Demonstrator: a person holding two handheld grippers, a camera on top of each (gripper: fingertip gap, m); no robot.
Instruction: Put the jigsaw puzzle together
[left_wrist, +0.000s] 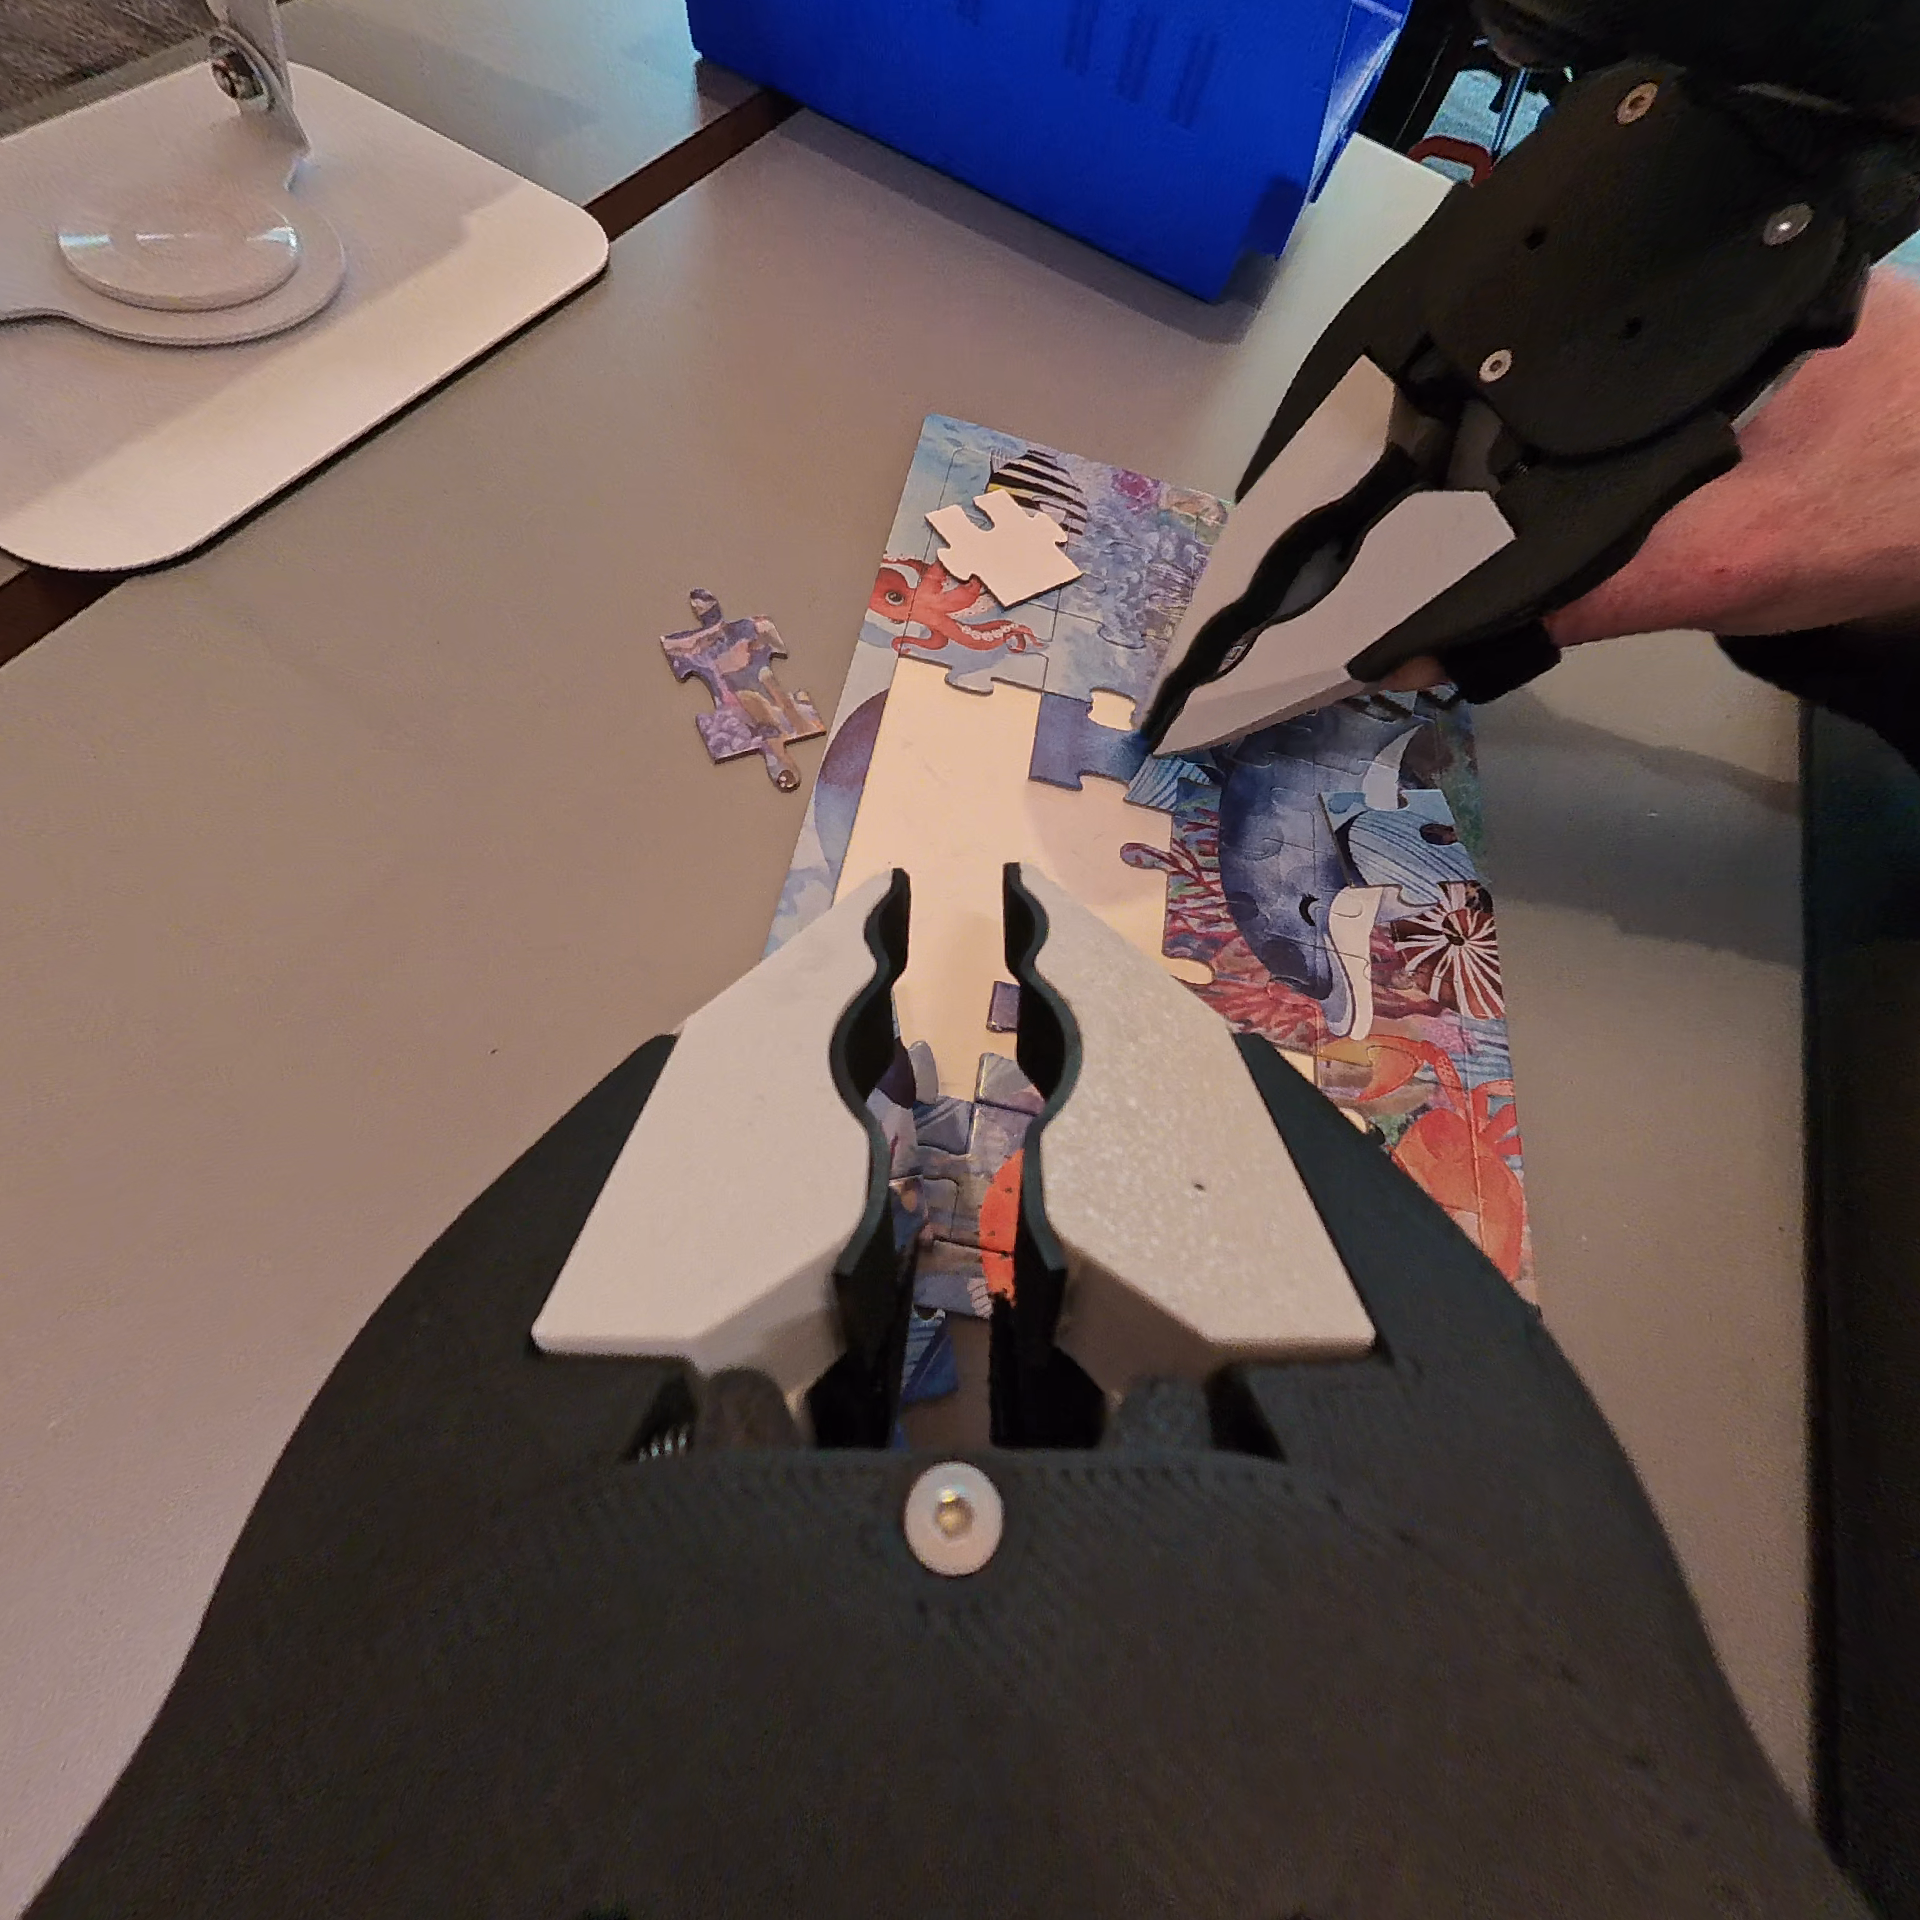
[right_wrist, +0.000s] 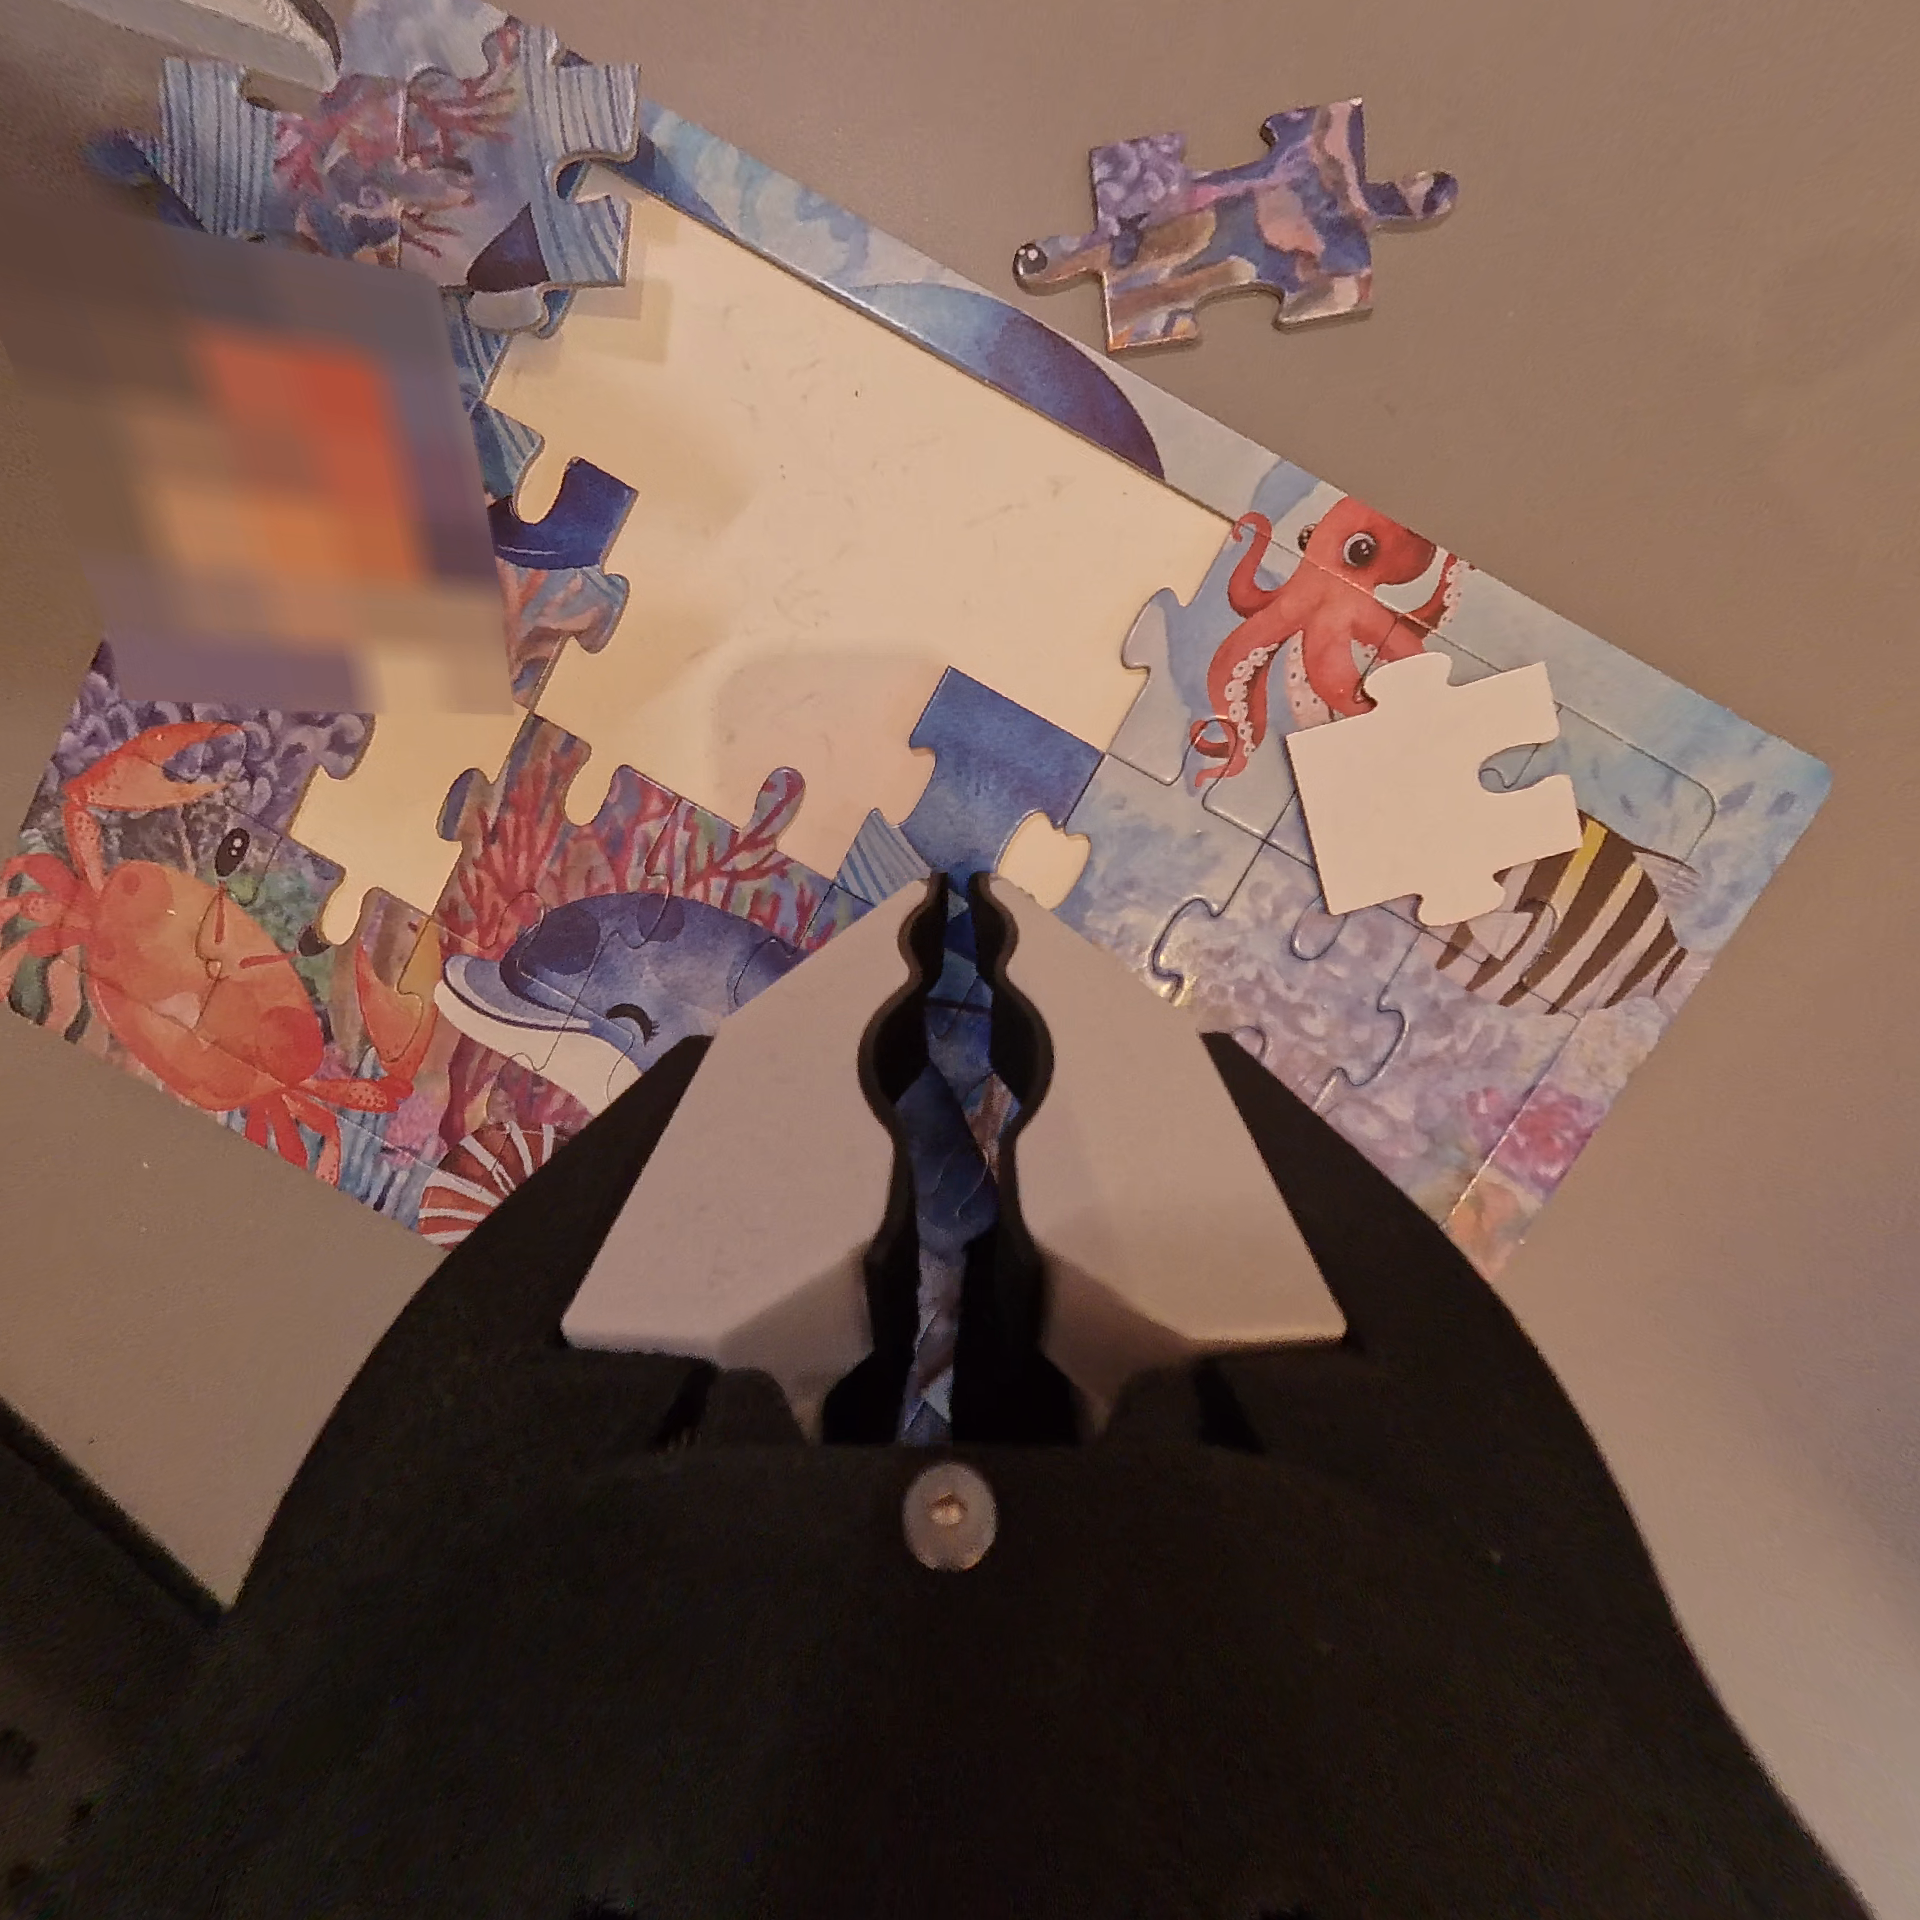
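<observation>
The jigsaw puzzle (left_wrist: 1299, 935) is lying on the grey table (left_wrist: 416, 935), its middle showing bare cream board. The right gripper (right_wrist: 958, 881), jaws nearly together, is pressing its tips on a dark blue piece (right_wrist: 1003, 774) beside that bare middle. The left gripper (left_wrist: 956, 878) is hovering above the bare middle, jaws apart, holding nothing. A loose purple piece (left_wrist: 743, 691) is lying on the table just beside the puzzle, and a white face-down piece (left_wrist: 1003, 545) is resting on the puzzle near the octopus.

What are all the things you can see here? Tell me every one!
puzzle board: one, sea picture with a bare cream middle, on the table
dark blue piece: one, at the right gripper's tips
loose purple piece: one, on the table beside the board
face-down piece: one, white, lying on the board near the octopus
table: one, grey
blue bin: one, far end of the table
white stand base: one, far left
left gripper: one, black and grey, fingers apart, empty
right gripper: one, tips pressed on the dark blue piece
hand: one, holding the right gripper
</observation>
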